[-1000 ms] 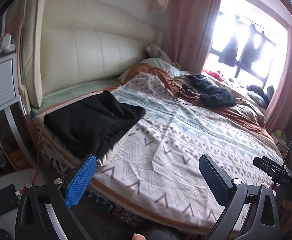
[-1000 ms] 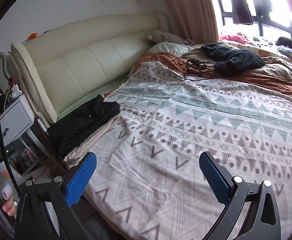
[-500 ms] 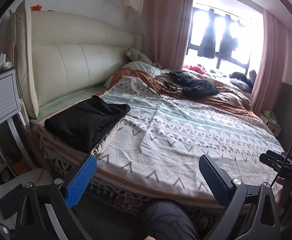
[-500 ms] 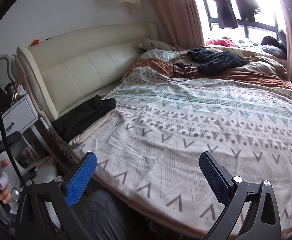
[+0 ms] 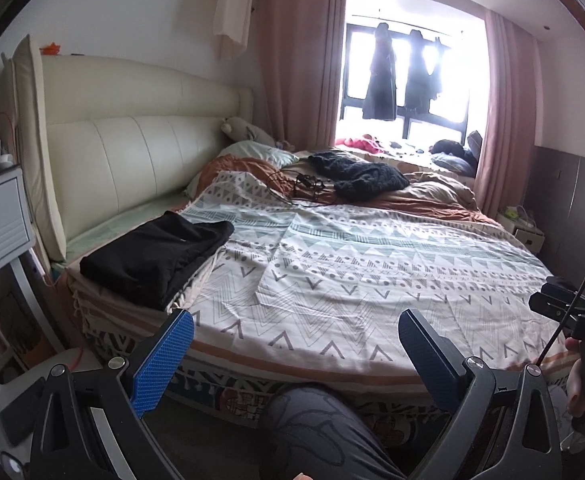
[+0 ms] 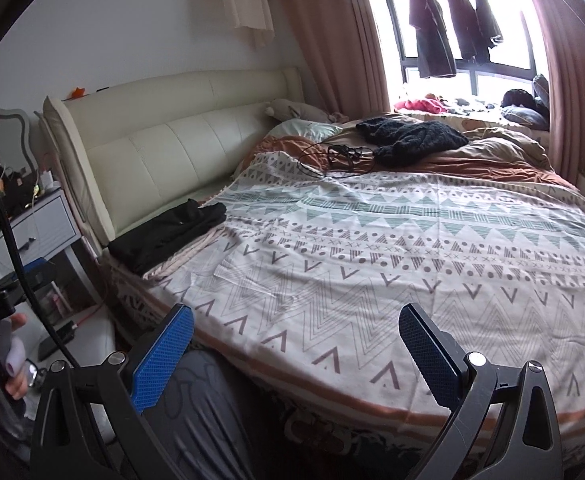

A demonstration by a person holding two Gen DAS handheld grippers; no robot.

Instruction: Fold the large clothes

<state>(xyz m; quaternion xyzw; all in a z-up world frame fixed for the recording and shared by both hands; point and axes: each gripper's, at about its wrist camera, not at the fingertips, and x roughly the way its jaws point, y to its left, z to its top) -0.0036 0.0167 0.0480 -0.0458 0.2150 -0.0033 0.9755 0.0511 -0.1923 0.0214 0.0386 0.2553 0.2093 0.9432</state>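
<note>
The bed [image 5: 372, 280] takes up most of both views, covered by a flat cotton-looking sheet [image 5: 352, 264] printed with grey chevrons, triangles and dots in bands, plus an orange stripe along the hanging edge. Behind it is a cream padded headboard [image 5: 132, 152] with stitched vertical panels, kind of leathery and smooth. Further back a rumpled rust-brown duvet [image 5: 424, 200] is bunched up, with a chunky black knit [image 5: 360, 174] lying on top and a tangle of thin black cable [image 5: 300, 188] just beside it. The folded black garment [image 5: 156, 256] sits as a soft rectangular stack on the bed's corner nearest the headboard, on a pale fringed cloth. Left gripper [image 5: 296, 360] is spread wide with nothing in it, blue dimpled pads held off the bed's edge. Right gripper [image 6: 296, 356] same deal, wide apart and empty. A knee in dark patterned leggings [image 5: 312, 432] shows at the bottom.
</note>
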